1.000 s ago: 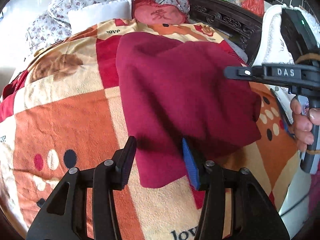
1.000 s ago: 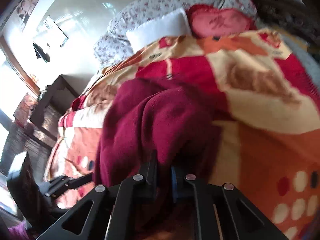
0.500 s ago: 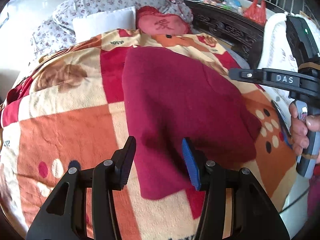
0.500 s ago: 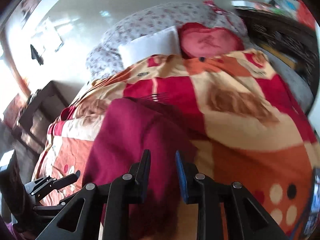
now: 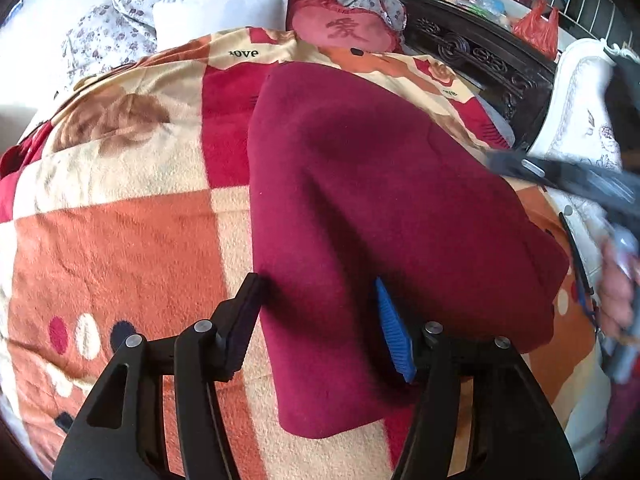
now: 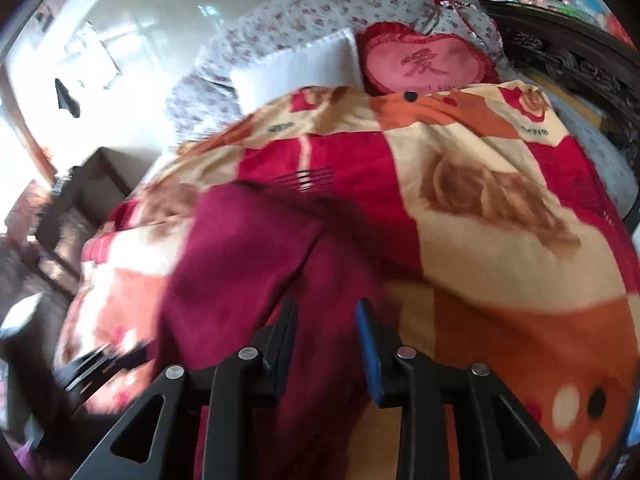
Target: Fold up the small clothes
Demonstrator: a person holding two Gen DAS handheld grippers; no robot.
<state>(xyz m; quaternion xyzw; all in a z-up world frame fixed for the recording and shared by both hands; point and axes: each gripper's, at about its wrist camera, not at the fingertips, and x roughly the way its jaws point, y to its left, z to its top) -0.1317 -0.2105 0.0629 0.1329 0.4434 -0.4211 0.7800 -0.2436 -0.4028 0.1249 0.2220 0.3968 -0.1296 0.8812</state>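
A dark red garment (image 5: 384,208) lies folded flat on the patterned blanket (image 5: 120,248). My left gripper (image 5: 318,318) hovers over the garment's near left edge. Its jaws are opening, the cloth lies below them, and the pads do not press on it. In the right wrist view the garment (image 6: 248,272) is blurred. My right gripper (image 6: 326,338) stands above the cloth's right edge, jaws opening and nothing pinched. The right gripper (image 5: 504,162) also shows blurred at the left view's right edge, held by a hand (image 5: 616,284). The left gripper (image 6: 120,356) is a blur at lower left.
At the head of the bed lie a white pillow (image 5: 220,12), a red heart cushion (image 5: 344,28) and a floral quilt (image 5: 132,12). Dark carved wood furniture (image 5: 480,52) runs along the right. A white padded chair (image 5: 580,100) stands at the bed's right edge.
The right gripper was shut on the raised garment; it has opened and let go, and the cloth now lies flat. The left jaws have widened and shifted slightly along the near edge.
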